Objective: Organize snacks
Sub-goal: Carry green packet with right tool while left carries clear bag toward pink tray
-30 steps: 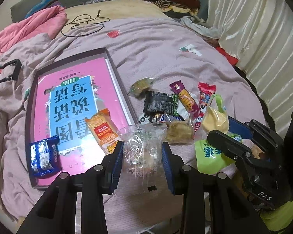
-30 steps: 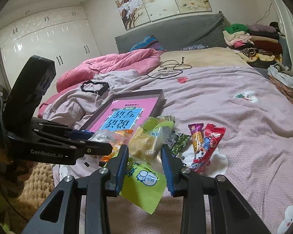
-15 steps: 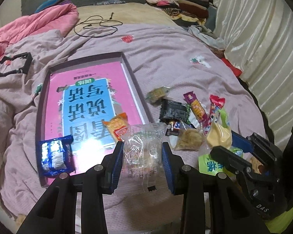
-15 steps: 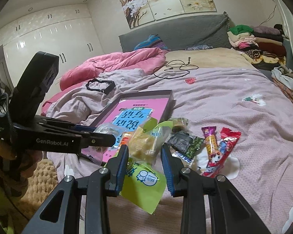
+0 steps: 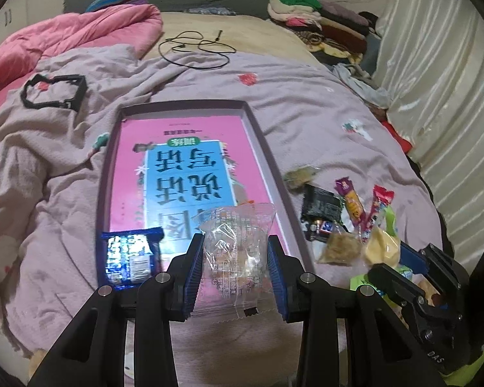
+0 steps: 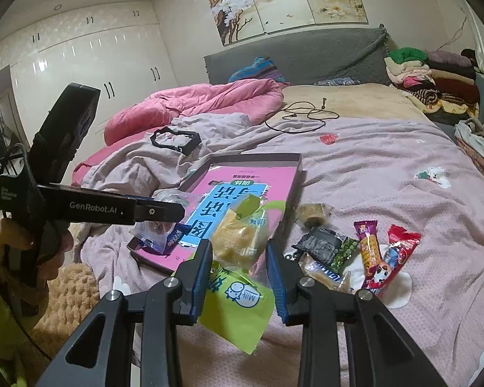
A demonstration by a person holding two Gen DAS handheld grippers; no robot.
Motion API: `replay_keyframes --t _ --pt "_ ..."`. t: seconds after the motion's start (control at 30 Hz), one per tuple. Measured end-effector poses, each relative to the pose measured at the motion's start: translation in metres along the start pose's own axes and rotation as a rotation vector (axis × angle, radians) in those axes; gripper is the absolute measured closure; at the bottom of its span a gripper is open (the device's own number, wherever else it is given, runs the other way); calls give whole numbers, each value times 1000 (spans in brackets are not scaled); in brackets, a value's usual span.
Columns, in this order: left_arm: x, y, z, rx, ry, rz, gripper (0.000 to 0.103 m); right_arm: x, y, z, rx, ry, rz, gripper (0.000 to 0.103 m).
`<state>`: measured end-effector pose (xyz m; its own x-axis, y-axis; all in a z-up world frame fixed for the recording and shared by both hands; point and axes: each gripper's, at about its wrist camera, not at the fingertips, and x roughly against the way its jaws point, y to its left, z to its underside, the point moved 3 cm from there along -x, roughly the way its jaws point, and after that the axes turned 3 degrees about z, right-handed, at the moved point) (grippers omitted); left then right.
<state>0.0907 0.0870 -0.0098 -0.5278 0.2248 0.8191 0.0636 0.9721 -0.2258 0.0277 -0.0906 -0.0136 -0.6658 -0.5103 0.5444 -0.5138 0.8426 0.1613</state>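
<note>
My left gripper is shut on a clear-wrapped pastry packet, held over the near end of a shallow purple tray lined with a pink and blue book. A blue packet lies in the tray's near left corner. My right gripper is shut on a green and yellow milk-bread packet, just right of the tray's near corner. In the right wrist view the left gripper reaches in from the left. Loose on the lilac bedspread right of the tray lie a black packet, a purple stick and a red stick.
A small wrapped sweet sits beside the tray's right wall. Farther up the bed lie a black cable, a black plastic frame and a pink quilt. Folded clothes are piled at the headboard corner. A curtain hangs on the right.
My left gripper has carried the clear packet leftward over the tray; it now hides the orange packet in the tray. The right gripper with the green packet has drifted left too.
</note>
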Motion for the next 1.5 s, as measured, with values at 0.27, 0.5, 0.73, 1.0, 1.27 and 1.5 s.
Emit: replay_keyframes --t 0.27,0.5,0.73,1.0,1.27,1.5 --pt "-3 21 0 48 -5 -4 64 -14 15 -2 22 21 -4 69" --pt "-15 34 5 85 13 2 64 -28 26 -3 33 40 -20 69" --pt "-30 41 10 102 44 12 64 -44 34 0 40 79 -35 69" --pt "-41 41 15 97 64 20 64 -62 41 7 58 127 -30 69" --pt "-44 49 16 109 65 11 64 -76 44 8 48 158 -45 69" --pt "-47 57 19 129 70 11 64 -88 50 6 71 172 -46 69"
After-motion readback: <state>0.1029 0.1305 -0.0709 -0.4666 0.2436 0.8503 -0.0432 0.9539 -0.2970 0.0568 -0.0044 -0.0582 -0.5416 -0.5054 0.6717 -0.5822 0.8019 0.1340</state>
